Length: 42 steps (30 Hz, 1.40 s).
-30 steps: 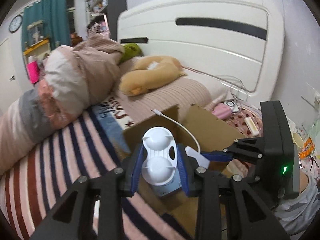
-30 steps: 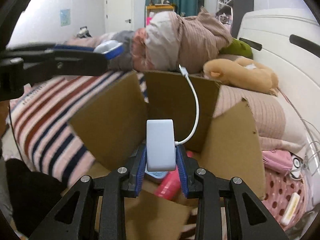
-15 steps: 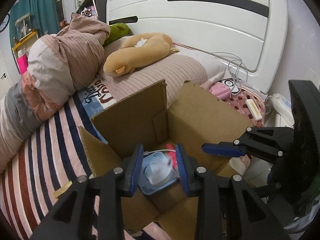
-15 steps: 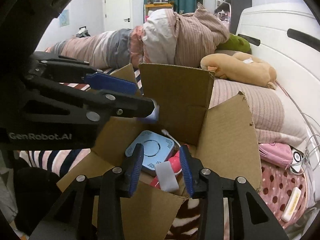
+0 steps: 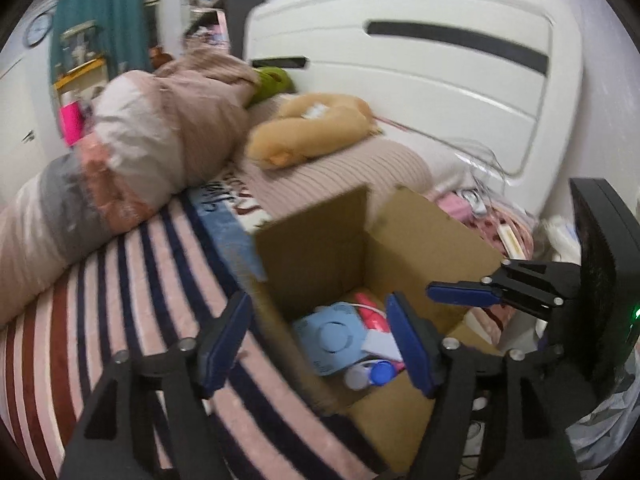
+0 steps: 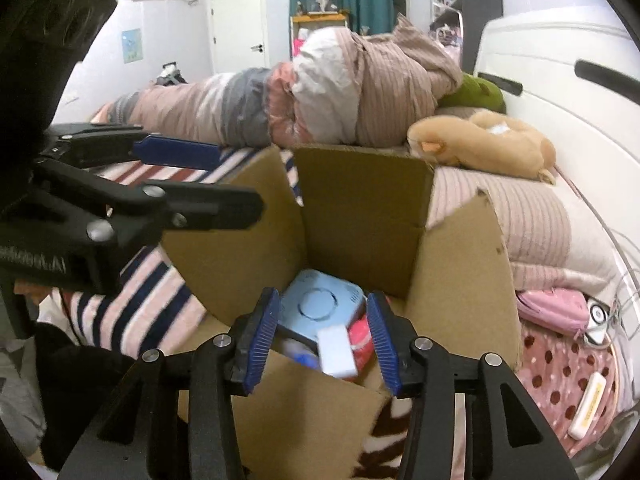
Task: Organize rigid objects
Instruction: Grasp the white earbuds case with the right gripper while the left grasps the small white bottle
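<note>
An open cardboard box stands on the bed. Inside lie a light blue round-faced device, a white charger block, a pink item and a white and blue case. My left gripper is open and empty above the box's near left wall. My right gripper is open and empty just above the box's near edge. Each gripper shows in the other's view, the right and the left.
A striped blanket covers the bed. A rolled quilt, a tan plush toy and a white headboard lie behind the box. A pink pouch and cables lie right of the box.
Both grippers let go of their items into the box, the left its white and blue case, the right its white charger with cable. Both have opened wide and drawn back.
</note>
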### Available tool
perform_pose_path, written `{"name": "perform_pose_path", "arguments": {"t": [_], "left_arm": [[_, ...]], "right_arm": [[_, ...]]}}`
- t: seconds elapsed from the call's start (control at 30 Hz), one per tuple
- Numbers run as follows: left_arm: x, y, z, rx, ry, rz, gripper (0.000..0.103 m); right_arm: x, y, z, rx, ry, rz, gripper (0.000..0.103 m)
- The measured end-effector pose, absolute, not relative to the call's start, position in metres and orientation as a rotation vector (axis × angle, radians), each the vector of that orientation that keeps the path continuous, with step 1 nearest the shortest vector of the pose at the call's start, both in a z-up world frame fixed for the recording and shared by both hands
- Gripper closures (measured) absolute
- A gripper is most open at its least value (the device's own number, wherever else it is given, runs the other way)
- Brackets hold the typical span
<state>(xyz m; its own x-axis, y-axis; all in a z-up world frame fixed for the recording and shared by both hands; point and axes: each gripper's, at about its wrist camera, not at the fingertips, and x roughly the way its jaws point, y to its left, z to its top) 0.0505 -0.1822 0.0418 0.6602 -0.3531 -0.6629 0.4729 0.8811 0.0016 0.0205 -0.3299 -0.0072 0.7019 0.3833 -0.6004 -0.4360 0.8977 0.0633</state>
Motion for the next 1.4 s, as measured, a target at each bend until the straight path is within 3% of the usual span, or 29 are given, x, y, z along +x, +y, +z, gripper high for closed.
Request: {"name": "perform_pose_path", "arguments": {"t": [0.2,0.37,0.43,0.57,0.7,0.93,1.03,1.4], "left_arm": [[0.042,-0.105,0.052,0.111,0.666,-0.359,0.034],[0.038,-0.035,0.041,0.071,0.644,-0.260,0.030],[0.040,-0.008,0.026,0.049,0.657,-0.230,0.029],[0.049,0.032,-0.011,0.008,0.697,-0.193,0.029],[0.065,0.058,-0.050,-0.024,0.743,-0.189,0.029],[0.090,0.070,-0.091,-0.059,0.829,-0.206,0.029],[0.103,0.063,-0.101,-0.058,0.865,-0.219,0.029],[0.159,-0.001,-0.132,-0.133,0.987,-0.303,0.029]], "right_arm": [[0.002,-0.287,0.028,-0.046,0.533,0.575,0.061],[0.004,-0.227,0.035,-0.086,0.550,0.673,0.061],[0.010,-0.196,0.026,-0.110,0.593,0.715,0.060],[0.029,-0.148,-0.006,-0.111,0.701,0.753,0.047],[0.060,-0.122,-0.058,-0.095,0.836,0.702,0.045],[0.121,-0.102,-0.135,-0.093,0.952,0.604,0.044],[0.124,-0.098,-0.138,-0.164,0.905,0.566,0.060],[0.095,-0.140,-0.143,-0.206,0.822,0.522,0.060]]}}
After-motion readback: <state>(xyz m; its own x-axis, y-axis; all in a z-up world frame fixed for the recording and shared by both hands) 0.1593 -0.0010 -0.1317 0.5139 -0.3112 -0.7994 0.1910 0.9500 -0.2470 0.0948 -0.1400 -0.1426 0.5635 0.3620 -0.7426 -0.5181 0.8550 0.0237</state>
